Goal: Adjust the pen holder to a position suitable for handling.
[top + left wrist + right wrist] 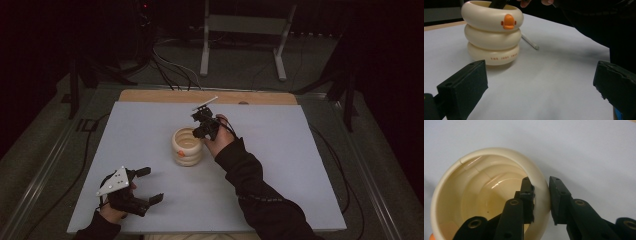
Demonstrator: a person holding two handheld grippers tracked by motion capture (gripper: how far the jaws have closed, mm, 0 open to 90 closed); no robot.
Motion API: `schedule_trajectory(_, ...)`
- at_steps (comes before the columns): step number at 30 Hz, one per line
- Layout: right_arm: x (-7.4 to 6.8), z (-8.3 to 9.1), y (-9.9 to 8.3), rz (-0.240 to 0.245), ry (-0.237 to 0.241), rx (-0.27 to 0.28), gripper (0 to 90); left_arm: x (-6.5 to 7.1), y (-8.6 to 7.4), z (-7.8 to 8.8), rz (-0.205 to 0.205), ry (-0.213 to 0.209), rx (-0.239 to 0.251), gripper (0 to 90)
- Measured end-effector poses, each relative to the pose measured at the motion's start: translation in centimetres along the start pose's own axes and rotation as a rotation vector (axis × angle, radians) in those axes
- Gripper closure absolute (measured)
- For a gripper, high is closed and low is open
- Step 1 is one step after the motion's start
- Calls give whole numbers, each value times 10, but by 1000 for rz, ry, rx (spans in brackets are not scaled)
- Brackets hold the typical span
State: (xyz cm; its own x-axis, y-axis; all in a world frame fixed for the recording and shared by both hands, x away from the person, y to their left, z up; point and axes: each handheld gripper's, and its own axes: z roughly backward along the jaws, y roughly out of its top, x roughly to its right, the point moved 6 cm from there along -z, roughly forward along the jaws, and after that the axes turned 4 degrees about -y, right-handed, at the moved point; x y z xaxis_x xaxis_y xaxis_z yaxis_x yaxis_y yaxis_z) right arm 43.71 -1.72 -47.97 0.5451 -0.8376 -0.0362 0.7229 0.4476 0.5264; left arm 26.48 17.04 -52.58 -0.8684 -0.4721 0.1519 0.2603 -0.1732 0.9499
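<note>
High view: the ringed cream holder (pixel 187 146) stands mid-table (pixel 280 165), the right gripper (pixel 202 131) at its right rim. Left gripper view: the left gripper (pixel 534 85), jaws wide apart, waits near; a white stick (pixel 530 42) lies beyond the holder. Right gripper view: jaws clamped on the rim, so the grasp looks done; any lift or shift remains.

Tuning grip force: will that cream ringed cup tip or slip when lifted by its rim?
Probably stiff: the cream cup keeps its round shape with the right gripper clamped on one wall. Its glossy surface may slip. Gripped at one side, it will likely tilt when lifted. The wide base suggests it resists tipping.
</note>
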Motion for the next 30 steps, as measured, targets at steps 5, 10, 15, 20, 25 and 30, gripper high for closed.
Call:
schedule_trajectory(5,-10,2,-9,21,13,-10,739,0,0,0,-3,-2,-1,0)
schedule_trajectory(10,-19,1,-19,46,23,-20,740,1,0,0,-4,-2,-2,0)
schedule_trajectory(15,-21,-2,-25,54,18,-31,740,0,0,-1,-5,-2,-5,0)
schedule_trajectory(20,-23,-2,-26,68,6,-23,741,0,0,-1,-4,-2,-4,0)
schedule_trajectory(25,-25,-2,-26,75,0,-19,738,1,0,0,-7,1,-3,0)
schedule_trajectory(30,-24,-1,-26,79,13,-13,726,0,0,0,-6,0,-3,0)
